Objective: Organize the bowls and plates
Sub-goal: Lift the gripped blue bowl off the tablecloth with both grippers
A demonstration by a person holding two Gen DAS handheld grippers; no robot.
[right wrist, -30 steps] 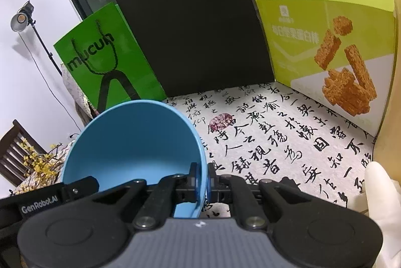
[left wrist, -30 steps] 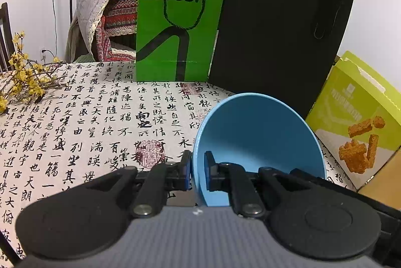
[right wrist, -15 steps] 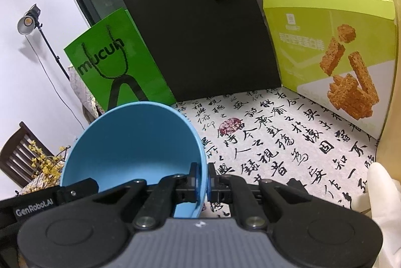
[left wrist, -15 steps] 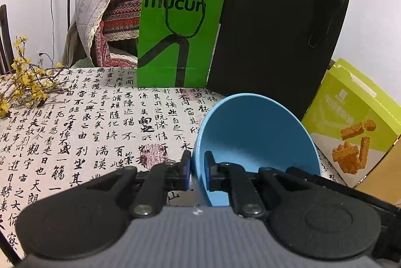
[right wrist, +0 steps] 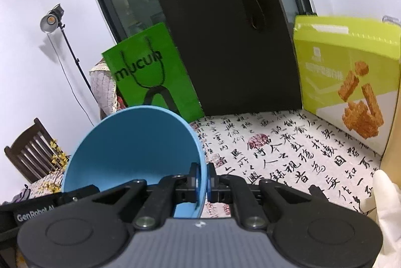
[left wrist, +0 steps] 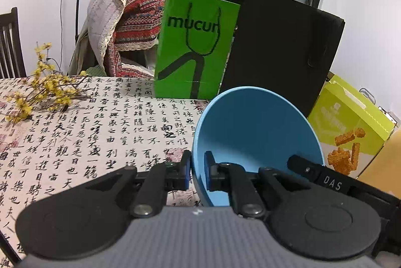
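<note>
A blue bowl [left wrist: 255,132] is held up above the table between both grippers, its hollow facing the cameras. My left gripper [left wrist: 198,167] is shut on the bowl's left rim. My right gripper [right wrist: 202,177] is shut on the opposite rim of the same bowl [right wrist: 132,150]. In the left wrist view the right gripper's body shows behind the bowl at the lower right. No plates are in view.
The table has a calligraphy-print cloth [left wrist: 82,132]. At its back stand a green "mucun" bag [left wrist: 195,47], a black bag [left wrist: 278,50] and a lime snack box [right wrist: 348,82]. Yellow flower sprigs [left wrist: 37,95] lie at the left. A draped chair stands behind.
Both grippers have risen with the blue bowl; the table and the bags sit lower in both views. Both grips on the rim are unchanged.
</note>
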